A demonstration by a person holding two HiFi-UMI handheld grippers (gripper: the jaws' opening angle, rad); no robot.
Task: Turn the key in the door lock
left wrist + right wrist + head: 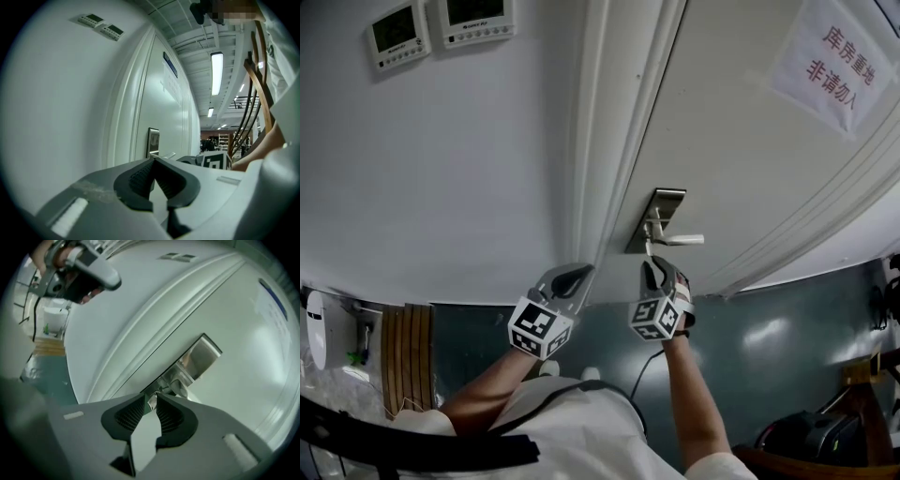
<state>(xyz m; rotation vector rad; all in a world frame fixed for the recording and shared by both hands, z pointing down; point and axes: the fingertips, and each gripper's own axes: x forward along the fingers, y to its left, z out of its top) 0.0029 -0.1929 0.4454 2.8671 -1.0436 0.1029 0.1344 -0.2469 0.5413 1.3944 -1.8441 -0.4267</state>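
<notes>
A steel lock plate (656, 220) with a lever handle (680, 240) sits on the white door (750, 169). Below the handle, a small silver key (151, 401) sticks out of the lock. My right gripper (652, 267) reaches up to it, and the tips of its pads pinch the key's head in the right gripper view (151, 398). My left gripper (581, 272) hovers by the door frame (605, 141), left of the lock. It is shut with nothing in it (153, 159). The lock plate (153, 140) shows beyond it.
Two wall thermostats (398, 36) hang at the upper left. A paper sign with red print (834, 61) is taped on the door. A wooden slatted piece (405, 352) stands at the lower left, and a dark bag (806, 441) and a chair are at the lower right.
</notes>
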